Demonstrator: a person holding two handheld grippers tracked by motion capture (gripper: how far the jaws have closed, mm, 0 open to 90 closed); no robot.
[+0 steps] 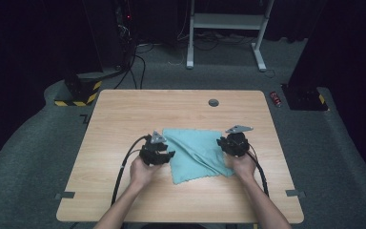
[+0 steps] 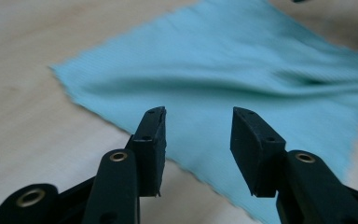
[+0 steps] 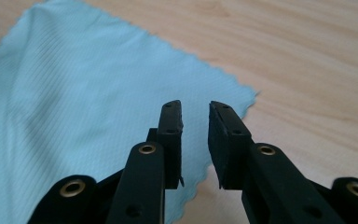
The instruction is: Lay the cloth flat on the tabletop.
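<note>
As seen from the high view, findings follow.
Cloth: a light blue cloth lies spread, with soft folds, at the centre of the frame on the wooden counter.
Left gripper: the left gripper sits at the cloth's left edge; jaws released, a clear gap, nothing between them.
Right gripper: the right gripper sits at the cloth's right edge; jaws parted narrowly over a cloth corner, gripping nothing.
Hands: one behind each gripper, entering from the lower frame.

Red can on carpet; white desk frame.
</note>
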